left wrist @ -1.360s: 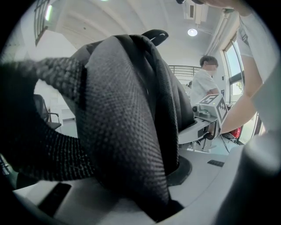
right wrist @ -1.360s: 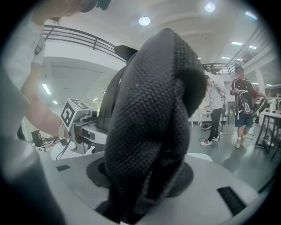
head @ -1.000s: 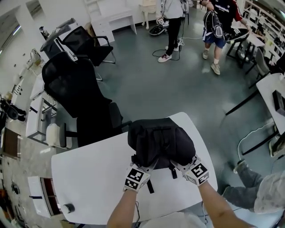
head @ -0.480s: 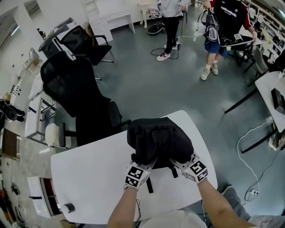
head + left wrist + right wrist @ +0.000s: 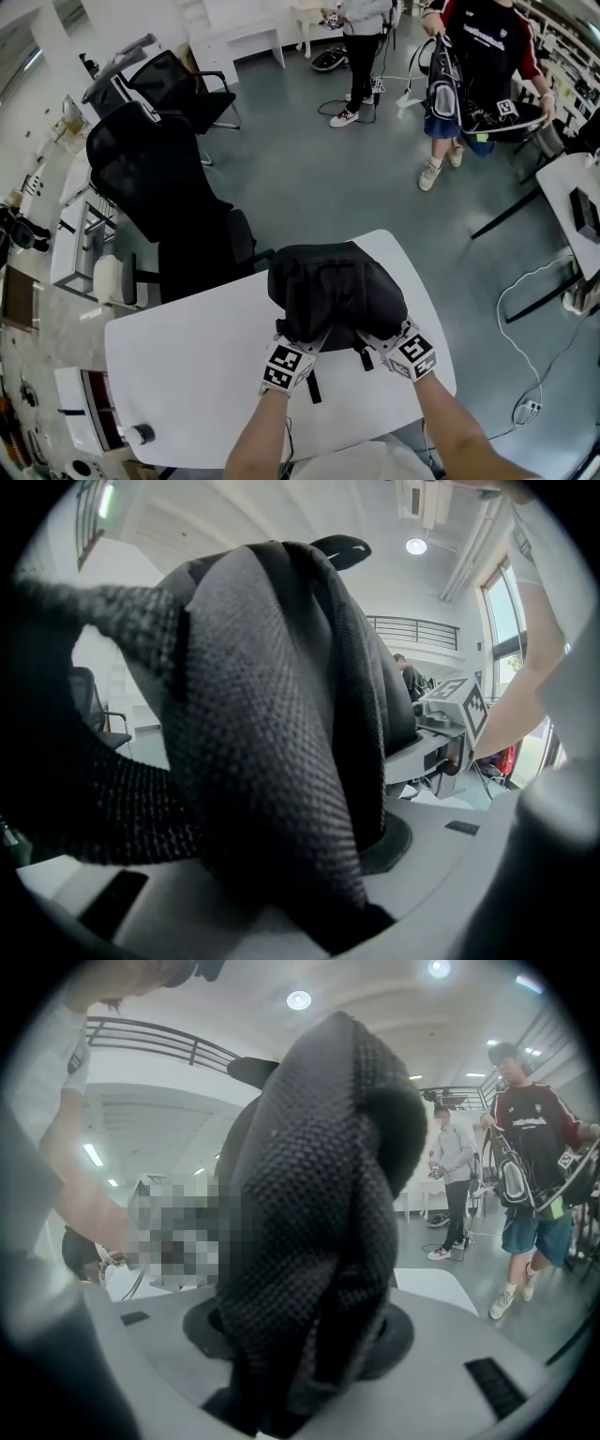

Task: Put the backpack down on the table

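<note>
A black backpack [image 5: 337,286] rests upright on the white table [image 5: 187,356], near its far right edge. My left gripper [image 5: 312,341] has the left shoulder strap [image 5: 272,761] between its jaws, which are opening; the mesh still fills the gap. My right gripper [image 5: 372,337] is shut on the other padded strap [image 5: 319,1241]. Both grippers sit at the pack's near side, close together. In the left gripper view the right gripper's marker cube [image 5: 452,710] shows beyond the pack. The fingertips themselves are hidden by strap fabric.
Black office chairs [image 5: 150,159] stand beyond the table's far left side. Two people stand at the back, one [image 5: 478,56] holding a bag, the other [image 5: 361,28] near a cable. A small cylinder [image 5: 141,434] sits at the table's near left corner. Another white desk [image 5: 574,192] is at right.
The backpack and both grippers have stayed put. The person with the bag at the back right has stepped closer, and the person at the lower right has left the view.
</note>
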Demonstrator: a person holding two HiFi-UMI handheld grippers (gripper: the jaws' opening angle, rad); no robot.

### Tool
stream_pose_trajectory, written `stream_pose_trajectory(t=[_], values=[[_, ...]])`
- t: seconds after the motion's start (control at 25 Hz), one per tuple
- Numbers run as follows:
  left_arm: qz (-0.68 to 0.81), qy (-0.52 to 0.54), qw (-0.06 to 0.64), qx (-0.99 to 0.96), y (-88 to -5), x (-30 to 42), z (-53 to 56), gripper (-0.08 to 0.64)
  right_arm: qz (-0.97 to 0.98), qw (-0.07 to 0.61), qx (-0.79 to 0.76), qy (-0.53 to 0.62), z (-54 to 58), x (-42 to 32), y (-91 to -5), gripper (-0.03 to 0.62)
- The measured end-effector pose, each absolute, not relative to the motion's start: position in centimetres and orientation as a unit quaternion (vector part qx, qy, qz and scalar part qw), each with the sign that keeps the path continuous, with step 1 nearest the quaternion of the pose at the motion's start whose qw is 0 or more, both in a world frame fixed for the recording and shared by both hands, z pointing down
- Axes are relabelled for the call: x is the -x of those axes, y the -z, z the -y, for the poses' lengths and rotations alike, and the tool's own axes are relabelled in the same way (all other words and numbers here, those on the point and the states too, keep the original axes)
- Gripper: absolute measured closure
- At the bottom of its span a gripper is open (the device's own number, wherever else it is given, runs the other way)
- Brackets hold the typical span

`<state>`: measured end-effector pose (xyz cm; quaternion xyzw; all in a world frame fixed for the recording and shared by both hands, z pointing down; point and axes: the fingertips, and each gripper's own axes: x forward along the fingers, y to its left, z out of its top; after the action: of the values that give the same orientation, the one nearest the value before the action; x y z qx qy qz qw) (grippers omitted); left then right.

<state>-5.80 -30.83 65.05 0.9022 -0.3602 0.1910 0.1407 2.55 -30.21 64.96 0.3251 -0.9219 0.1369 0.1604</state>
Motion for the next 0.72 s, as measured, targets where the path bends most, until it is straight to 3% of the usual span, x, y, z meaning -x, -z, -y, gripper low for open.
stream_pose_trajectory(t=[0.72], values=[[0.389,-0.180,0.144,-0.892,-64.92,6.65,31.43,0.334,0.915,0.174,-0.339,-0.133,30.69,-2.79,-64.95,0.339]])
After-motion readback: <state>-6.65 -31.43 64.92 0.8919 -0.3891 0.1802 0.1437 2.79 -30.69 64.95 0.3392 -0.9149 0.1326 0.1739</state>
